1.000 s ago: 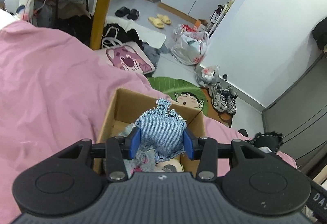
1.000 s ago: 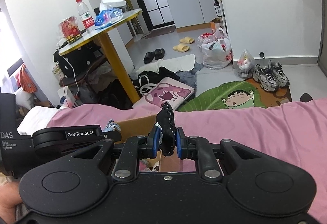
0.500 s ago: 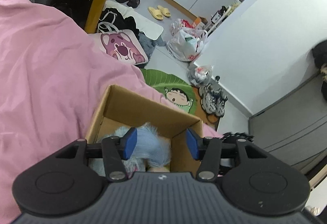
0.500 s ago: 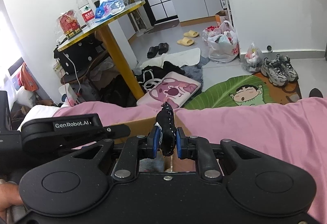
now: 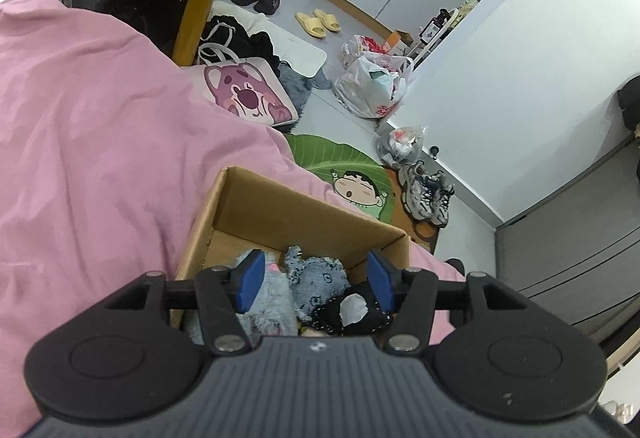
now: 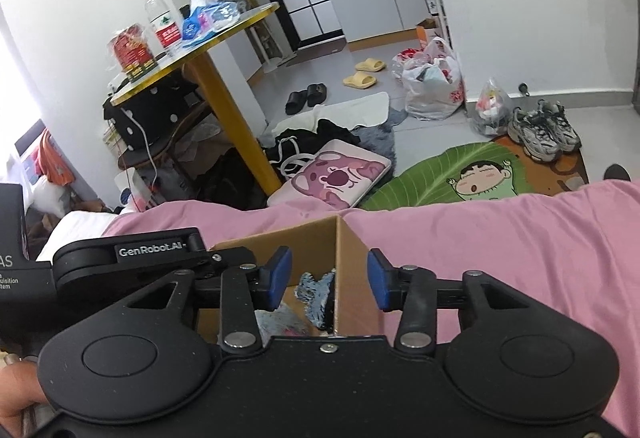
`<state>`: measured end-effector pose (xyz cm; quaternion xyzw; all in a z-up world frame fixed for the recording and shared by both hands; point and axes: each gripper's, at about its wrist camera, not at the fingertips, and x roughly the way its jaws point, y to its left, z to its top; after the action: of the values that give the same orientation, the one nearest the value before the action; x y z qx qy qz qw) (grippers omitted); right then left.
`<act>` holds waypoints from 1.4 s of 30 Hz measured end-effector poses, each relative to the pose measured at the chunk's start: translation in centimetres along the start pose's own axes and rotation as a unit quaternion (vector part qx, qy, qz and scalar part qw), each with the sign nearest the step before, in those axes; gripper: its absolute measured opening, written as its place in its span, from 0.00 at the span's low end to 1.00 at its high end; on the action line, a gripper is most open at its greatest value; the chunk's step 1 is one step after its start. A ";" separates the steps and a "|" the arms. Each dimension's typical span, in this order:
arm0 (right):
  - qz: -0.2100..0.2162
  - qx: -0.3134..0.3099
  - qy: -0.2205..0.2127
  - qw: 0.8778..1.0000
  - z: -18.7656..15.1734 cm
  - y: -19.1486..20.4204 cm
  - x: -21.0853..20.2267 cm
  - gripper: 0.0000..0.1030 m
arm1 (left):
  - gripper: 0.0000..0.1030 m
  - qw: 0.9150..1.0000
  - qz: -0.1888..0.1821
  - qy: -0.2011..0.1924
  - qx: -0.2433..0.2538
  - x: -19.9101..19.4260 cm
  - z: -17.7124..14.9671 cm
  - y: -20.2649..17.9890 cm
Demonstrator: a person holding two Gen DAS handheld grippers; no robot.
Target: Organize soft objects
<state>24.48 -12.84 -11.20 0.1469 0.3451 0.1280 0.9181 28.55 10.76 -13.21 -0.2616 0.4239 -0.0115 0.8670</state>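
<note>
Both claws stood over one cardboard box, and neither pinched anything. From the left wrist view, the left claw (image 5: 312,280) hung spread above the cardboard box (image 5: 280,206), its jaws having just been opening, its blue pads (image 5: 249,280) clear of everything beneath. Below the gap, inside the box, lay a blue denim soft toy (image 5: 316,278), a fuzzy pale-blue plush (image 5: 266,302) to its left and a black soft item with a white patch (image 5: 354,310) to its right, all resting loose among one another. The box sat on a pink bedsheet (image 5: 88,142). Beyond the bed edge the floor held a pink bear-print bag (image 5: 248,98), a green leaf rug (image 5: 340,166), a pair of grey sneakers (image 5: 428,194) and a white plastic bag (image 5: 372,86). From the right wrist view, the right claw (image 6: 329,280) was likewise parted, its jaws having just been opening, with nothing between the pads (image 6: 278,278); they straddled the near corner of the same box (image 6: 348,250). The denim toy (image 6: 314,292) showed inside, against the box wall, with a dark item partly hidden just beside it. The left claw's black body (image 6: 132,258) reached in from the left over the box. Farther off stood a round yellow-edged tabletop (image 6: 208,34) carrying a water bottle (image 6: 160,18).
</note>
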 end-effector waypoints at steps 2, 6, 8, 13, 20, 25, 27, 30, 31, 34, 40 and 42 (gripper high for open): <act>-0.003 0.002 -0.001 1.000 -0.1 -0.3 -0.5 0.42 | 0.58 1.000 0.004 -0.002 0.003 -0.2 -0.1 -0.1; -0.007 0.006 -0.008 1.000 -0.1 -0.9 -1.9 0.47 | 0.66 1.000 0.016 -0.010 0.017 -0.8 -0.3 -0.5; -0.008 0.007 -0.010 1.000 -0.1 -1.2 -2.6 0.50 | 0.68 0.999 0.023 -0.012 0.025 -1.1 -0.5 -0.7; -0.015 0.013 -0.009 1.000 -0.1 -2.1 -4.1 0.54 | 0.71 0.998 0.041 -0.021 0.038 -1.8 -1.0 -1.2; -0.019 0.010 -0.009 1.000 -0.4 -2.9 -6.5 0.69 | 0.81 0.996 0.064 -0.017 0.056 -3.6 -2.4 -2.2; -0.014 0.006 -0.012 1.000 -0.7 -3.4 -8.3 0.80 | 0.86 0.995 0.075 -0.022 0.064 -5.8 -3.9 -3.1; -0.011 0.007 -0.015 1.000 -0.6 -3.7 -9.0 0.81 | 0.88 0.994 0.086 -0.025 0.071 -6.5 -4.6 -3.4; -0.008 0.013 -0.019 1.000 -0.5 -4.1 -10.0 0.85 | 0.88 0.994 0.086 -0.021 0.070 -7.6 -5.2 -3.8; -0.007 0.015 -0.022 1.000 -0.5 -4.3 -10.3 0.87 | 0.88 0.993 0.087 -0.023 0.070 -8.1 -5.4 -4.1; -0.001 0.018 -0.029 0.999 -0.5 -4.6 -11.4 0.92 | 0.88 0.992 0.091 -0.031 0.079 -9.3 -6.0 -5.0; 0.005 0.026 -0.027 0.999 -0.7 -5.3 -13.2 1.00 | 0.88 0.990 0.096 -0.037 0.099 -11.4 -7.0 -7.1; 0.006 0.026 -0.024 0.999 -0.8 -5.6 -13.7 1.00 | 0.89 0.989 0.098 -0.041 0.104 -12.2 -7.4 -7.7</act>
<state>14.65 -22.46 -5.60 0.1753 0.3250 0.1207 0.9214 16.81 3.78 -4.52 -0.1276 0.4085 0.0407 0.9029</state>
